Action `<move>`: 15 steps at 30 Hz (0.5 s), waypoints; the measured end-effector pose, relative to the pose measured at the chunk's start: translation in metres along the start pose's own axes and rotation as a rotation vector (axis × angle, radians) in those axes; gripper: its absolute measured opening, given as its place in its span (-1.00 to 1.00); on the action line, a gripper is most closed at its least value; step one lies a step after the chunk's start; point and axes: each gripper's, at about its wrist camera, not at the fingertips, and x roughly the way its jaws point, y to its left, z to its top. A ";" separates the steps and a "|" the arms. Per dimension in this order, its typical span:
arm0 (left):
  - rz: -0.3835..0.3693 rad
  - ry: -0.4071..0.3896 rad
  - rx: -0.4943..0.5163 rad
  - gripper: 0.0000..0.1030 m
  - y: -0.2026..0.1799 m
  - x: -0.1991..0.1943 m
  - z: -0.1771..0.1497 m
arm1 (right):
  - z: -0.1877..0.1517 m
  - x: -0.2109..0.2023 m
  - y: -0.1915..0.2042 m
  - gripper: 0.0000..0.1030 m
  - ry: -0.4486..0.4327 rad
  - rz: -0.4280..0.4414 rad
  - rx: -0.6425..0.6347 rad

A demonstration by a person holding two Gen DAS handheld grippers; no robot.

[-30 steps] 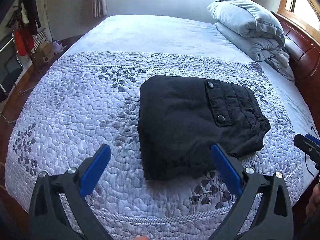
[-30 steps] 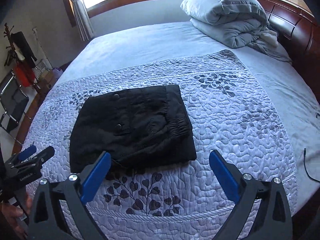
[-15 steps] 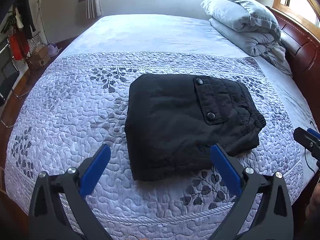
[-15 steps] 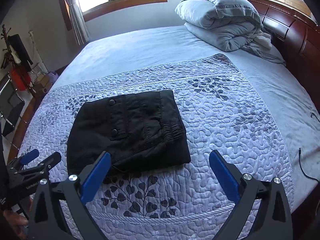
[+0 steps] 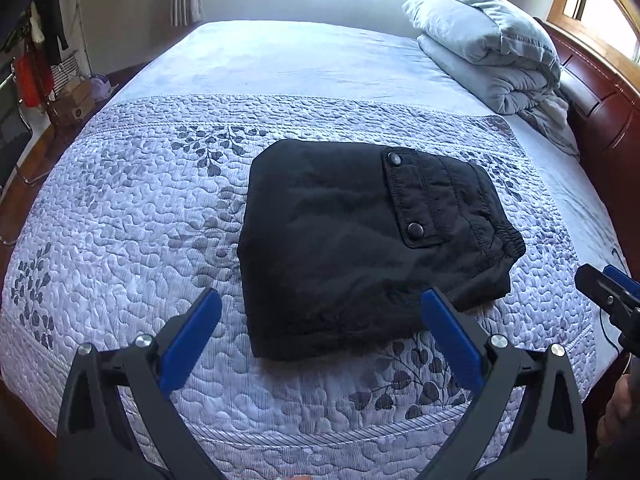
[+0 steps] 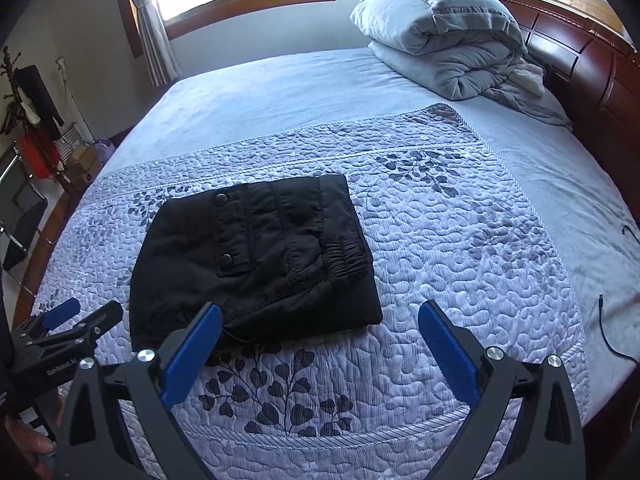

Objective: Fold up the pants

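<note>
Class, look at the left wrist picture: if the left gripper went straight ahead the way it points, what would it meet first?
Most likely the folded black pants on the quilt: they lie straight ahead between the open left gripper fingers. Depth is unclear.

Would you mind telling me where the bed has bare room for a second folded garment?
Free: quilted coverlet right of the folded black pants, up to the black cable; coverlet left of the pants; the plain blue sheet beyond. Crowded: the headboard corner, under the folded grey duvet.
</note>
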 end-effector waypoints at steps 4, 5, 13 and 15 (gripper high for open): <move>0.002 0.003 0.007 0.94 -0.003 0.000 0.000 | 0.000 -0.001 0.001 0.93 -0.007 0.008 -0.004; 0.002 0.000 0.008 0.94 -0.002 0.000 0.000 | 0.000 -0.001 0.001 0.93 -0.009 0.005 -0.008; 0.012 -0.024 0.043 0.94 -0.010 -0.002 0.002 | -0.001 0.003 -0.001 0.93 -0.003 0.013 -0.004; 0.012 -0.026 0.045 0.94 -0.011 -0.002 0.002 | -0.001 0.003 -0.002 0.93 -0.006 0.012 -0.004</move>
